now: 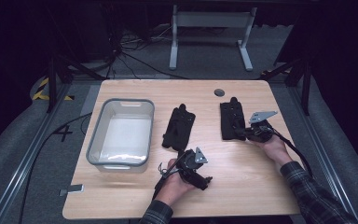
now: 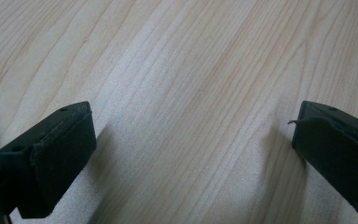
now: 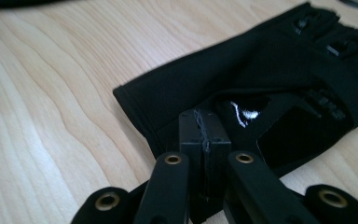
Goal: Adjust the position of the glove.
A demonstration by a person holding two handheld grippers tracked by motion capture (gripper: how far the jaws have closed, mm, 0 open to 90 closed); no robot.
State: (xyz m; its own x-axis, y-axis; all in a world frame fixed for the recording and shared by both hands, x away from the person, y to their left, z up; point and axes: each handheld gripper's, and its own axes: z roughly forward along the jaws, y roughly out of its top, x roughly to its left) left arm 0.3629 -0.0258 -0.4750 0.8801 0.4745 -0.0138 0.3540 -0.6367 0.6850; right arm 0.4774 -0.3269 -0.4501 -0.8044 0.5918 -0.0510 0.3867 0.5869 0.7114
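Two black gloves lie flat on the wooden table (image 1: 247, 186). The left glove (image 1: 178, 127) is in the middle and the right glove (image 1: 231, 120) lies to its right. My right gripper (image 1: 242, 135) is shut, and its tips (image 3: 204, 126) rest at the near cuff edge of the right glove (image 3: 261, 79); I see no fabric between the pads. My left gripper (image 1: 196, 170) is held low in front of the left glove. Its jaws stand wide open over bare wood (image 2: 193, 154), with nothing between them.
A clear plastic bin with a grey rim (image 1: 121, 101) stands on the left side of the table. A round cable grommet (image 1: 219, 92) sits near the far edge. A small grey tag (image 1: 73, 189) lies at the front left corner. Cables and a white frame are on the floor beyond.
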